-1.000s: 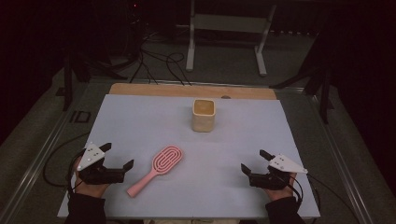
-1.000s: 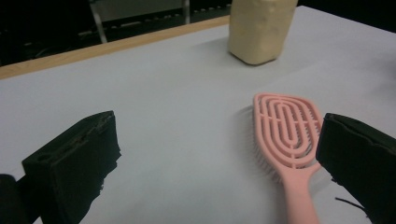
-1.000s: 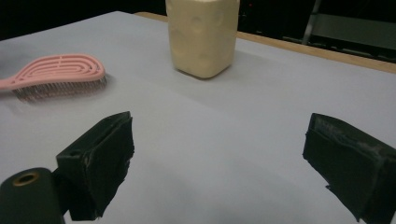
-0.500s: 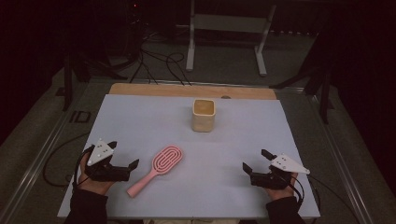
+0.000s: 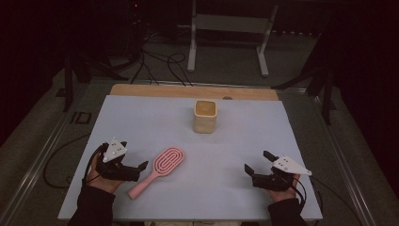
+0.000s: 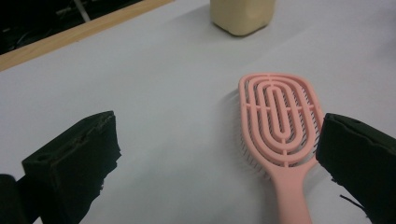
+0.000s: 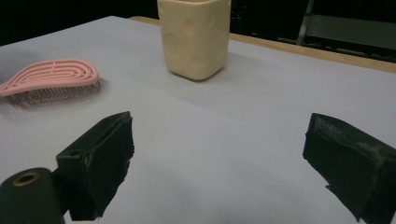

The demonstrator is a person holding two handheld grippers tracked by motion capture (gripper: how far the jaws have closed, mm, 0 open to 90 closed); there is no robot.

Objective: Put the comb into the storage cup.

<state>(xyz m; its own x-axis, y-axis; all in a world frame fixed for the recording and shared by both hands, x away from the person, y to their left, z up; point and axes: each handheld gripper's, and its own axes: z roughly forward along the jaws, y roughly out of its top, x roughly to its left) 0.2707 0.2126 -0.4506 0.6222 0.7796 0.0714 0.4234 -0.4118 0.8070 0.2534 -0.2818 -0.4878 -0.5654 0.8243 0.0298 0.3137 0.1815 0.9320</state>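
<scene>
Left gripper (image 5: 141, 165): fingers (image 6: 74, 161) spread wide, nothing between them, tips just beside the handle of the pink hairbrush (image 5: 160, 169); in the left gripper view the brush head lies between the two fingers, nearer the right-hand one, which overlaps the start of the handle. Left hand (image 5: 101, 176) wraps the gripper body near the front-left corner of the table (image 5: 141, 122), grey three-cornered plate on top. Right gripper (image 5: 258, 162): fingers (image 7: 100, 154) also spread wide, holding nothing, bare table surface between them; it sits low near the front-right corner, held by the right hand (image 5: 282, 188), a cable trailing back. Hairbrush lies flat, bristles down, toward the front edge left of centre, handle angled toward the front-left corner, head toward the table's middle. Cream cup (image 5: 205, 116) stands upright, open top, well apart from the brush, past the table's centre toward the far edge. Table covered with a pale sheet; a wooden strip (image 5: 188, 92) shows along the far edge. Beyond the table, dark floor with loose cables (image 5: 157, 63) and a metal stand (image 5: 228, 28).
</scene>
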